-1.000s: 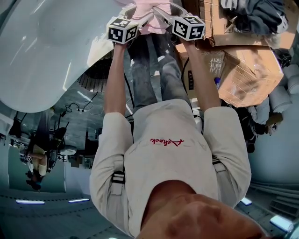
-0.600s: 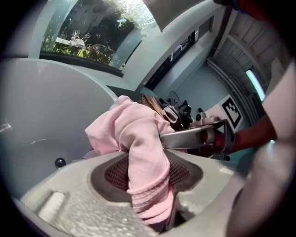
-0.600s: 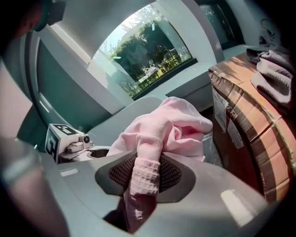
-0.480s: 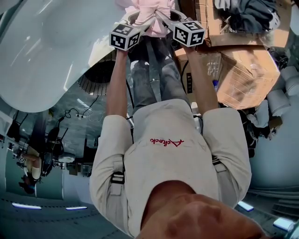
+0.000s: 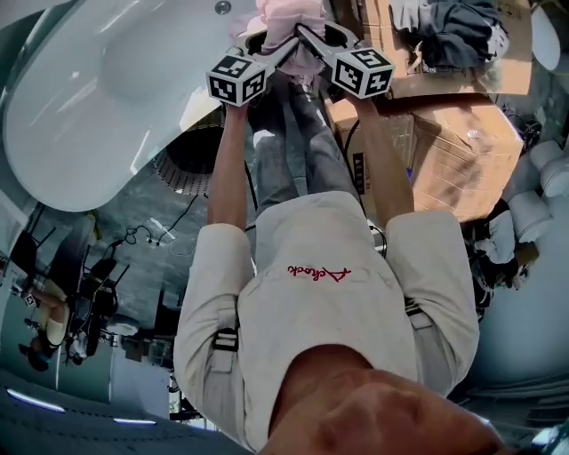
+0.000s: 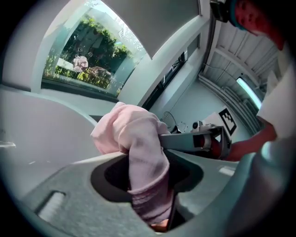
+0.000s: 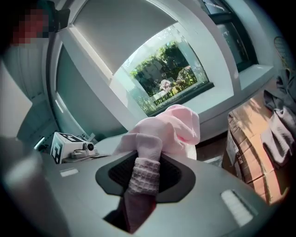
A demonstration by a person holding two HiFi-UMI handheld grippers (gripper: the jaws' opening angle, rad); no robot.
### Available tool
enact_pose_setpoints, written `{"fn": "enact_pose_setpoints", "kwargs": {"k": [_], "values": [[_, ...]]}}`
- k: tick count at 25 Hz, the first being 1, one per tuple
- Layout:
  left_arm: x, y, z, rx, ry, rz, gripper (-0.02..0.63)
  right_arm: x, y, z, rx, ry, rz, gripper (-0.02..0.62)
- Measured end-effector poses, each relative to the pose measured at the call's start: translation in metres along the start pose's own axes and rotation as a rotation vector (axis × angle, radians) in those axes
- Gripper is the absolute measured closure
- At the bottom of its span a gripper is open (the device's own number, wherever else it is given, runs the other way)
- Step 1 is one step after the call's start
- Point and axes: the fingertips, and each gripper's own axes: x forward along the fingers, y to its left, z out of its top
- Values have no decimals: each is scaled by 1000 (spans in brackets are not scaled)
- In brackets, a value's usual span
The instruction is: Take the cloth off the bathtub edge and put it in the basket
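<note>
A pink cloth (image 5: 289, 22) hangs bunched between my two grippers, lifted off the white bathtub (image 5: 98, 98). My left gripper (image 5: 267, 43) is shut on one end of the cloth (image 6: 138, 139), which runs down between its jaws. My right gripper (image 5: 311, 37) is shut on the other end (image 7: 159, 132), its waffle-textured hem pinched between the jaws. Both sets of jaws have just been closing, with the cloth between them. The two grippers point toward each other, tips close together. A dark round ribbed basket (image 5: 191, 160) sits on the floor beside the tub, below my left arm.
Large cardboard boxes (image 5: 444, 142) stand at the right, with dark clothes (image 5: 453, 27) heaped on top. Pale rolled items (image 5: 542, 178) lie at the far right. A window (image 7: 171, 78) with greenery is behind the tub.
Both grippers have risen together with the pink cloth gathered between them, and the cloth now hangs off the tub edge.
</note>
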Motion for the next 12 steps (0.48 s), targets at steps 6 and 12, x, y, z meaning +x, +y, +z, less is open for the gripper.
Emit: {"fn": "enact_pose_setpoints", "kwargs": {"k": [6, 12], "values": [[-32, -24, 48, 42, -82, 23, 400, -19, 41, 46, -43, -68, 45, 474], [-71, -41, 104, 95, -178, 53, 400, -31, 89, 98, -119, -135, 99, 474]]}}
